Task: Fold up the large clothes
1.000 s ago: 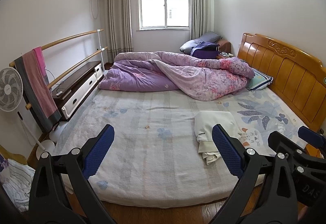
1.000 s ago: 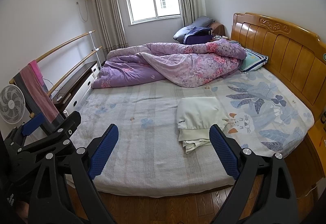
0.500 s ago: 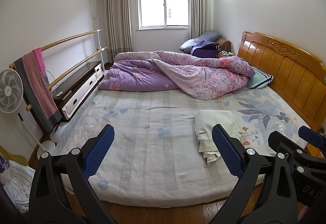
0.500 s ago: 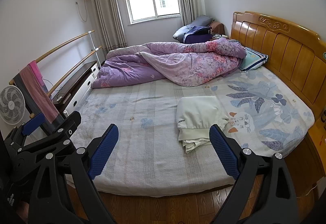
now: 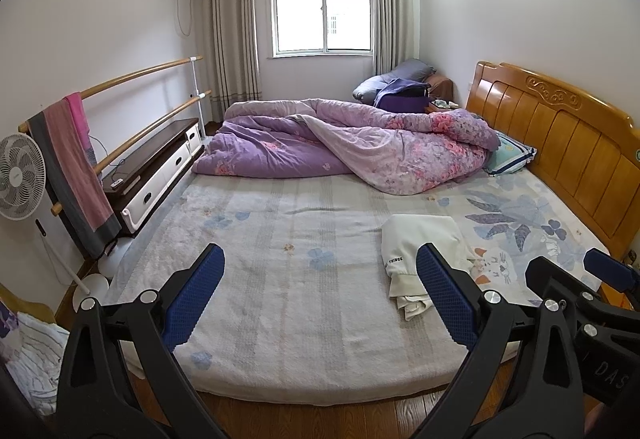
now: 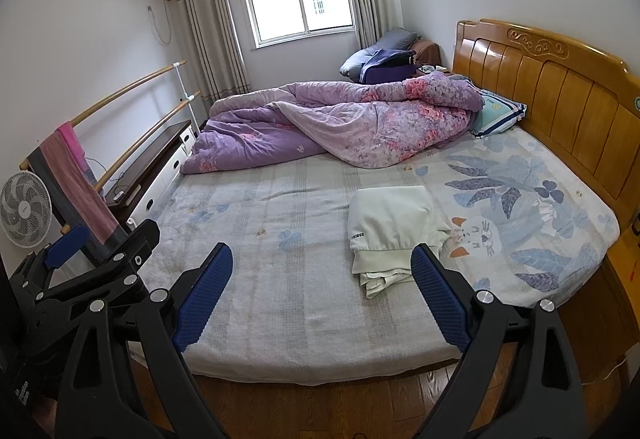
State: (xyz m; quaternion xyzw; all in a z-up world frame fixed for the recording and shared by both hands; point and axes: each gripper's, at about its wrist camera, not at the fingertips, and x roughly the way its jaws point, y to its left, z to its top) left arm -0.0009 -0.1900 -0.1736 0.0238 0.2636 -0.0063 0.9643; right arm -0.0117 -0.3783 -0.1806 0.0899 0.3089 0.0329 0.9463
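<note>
A cream-white garment (image 5: 416,243) lies folded on the bed (image 5: 280,279), right of centre near the foot; it also shows in the right wrist view (image 6: 390,225). Dark lettering marks its front-left edge and loose layers stick out at the front. My left gripper (image 5: 320,297) is open and empty, held above the foot of the bed, short of the garment. My right gripper (image 6: 322,295) is open and empty too, beside the left one. Each gripper shows at the edge of the other's view.
A purple floral duvet (image 5: 360,147) is bunched across the far half of the bed. The wooden headboard (image 5: 568,143) runs along the right. At left stand a fan (image 5: 20,175), a rail with a towel (image 5: 72,167) and a low cabinet (image 5: 160,167). Wood floor lies below.
Both views have shifted very slightly; the grippers stay open and the folded garment has not moved.
</note>
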